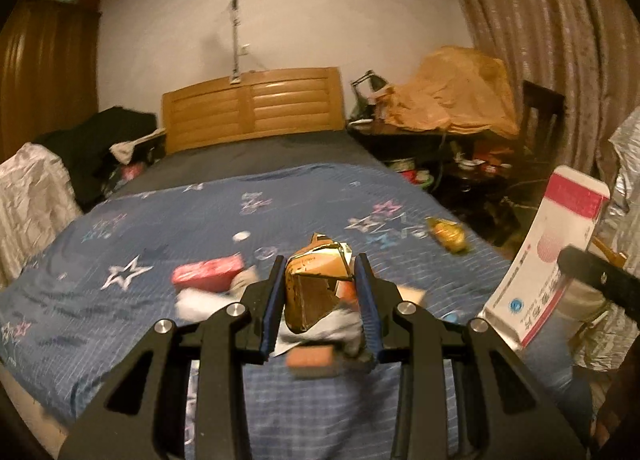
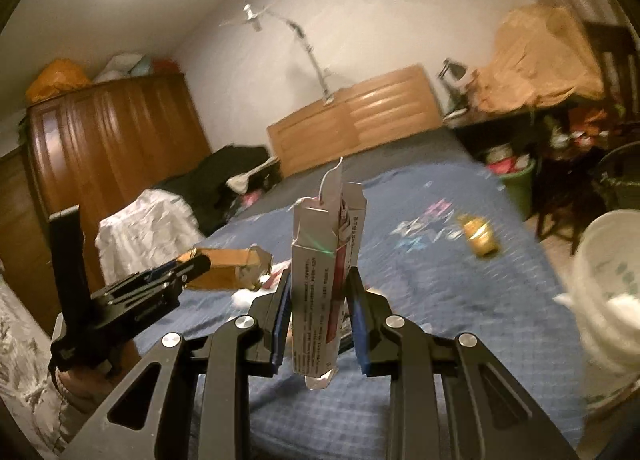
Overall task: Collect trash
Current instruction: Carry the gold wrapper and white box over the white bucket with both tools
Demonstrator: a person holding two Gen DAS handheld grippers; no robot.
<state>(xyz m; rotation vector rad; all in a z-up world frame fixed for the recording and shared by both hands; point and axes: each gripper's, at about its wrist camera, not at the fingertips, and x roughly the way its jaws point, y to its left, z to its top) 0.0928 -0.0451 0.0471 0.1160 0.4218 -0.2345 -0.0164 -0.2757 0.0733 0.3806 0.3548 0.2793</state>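
Note:
My left gripper [image 1: 321, 266] is shut on a crumpled brown carton [image 1: 316, 280], held up above the blue star-patterned bedspread [image 1: 120, 244]. In the right wrist view the same carton [image 2: 228, 268] sticks out of the left gripper [image 2: 196, 260] at the left. My right gripper [image 2: 320, 274] is shut on a tall white and red box [image 2: 320, 280] that stands upright between its pads. That box [image 1: 556, 256] also shows at the right edge of the left wrist view. On the bed lie a red packet [image 1: 208, 272], white tissue [image 1: 200, 302], a small orange box [image 1: 312, 362] and a yellow wrapper [image 1: 446, 236].
A white basket [image 2: 608, 288] stands off the bed's right side. A green bin [image 2: 516, 175] and a cluttered dark table [image 1: 420, 135] are further back on the right. A wooden headboard [image 1: 256, 103] and wardrobe [image 2: 108, 139] stand behind. A bottle cap [image 1: 241, 236] lies mid-bed.

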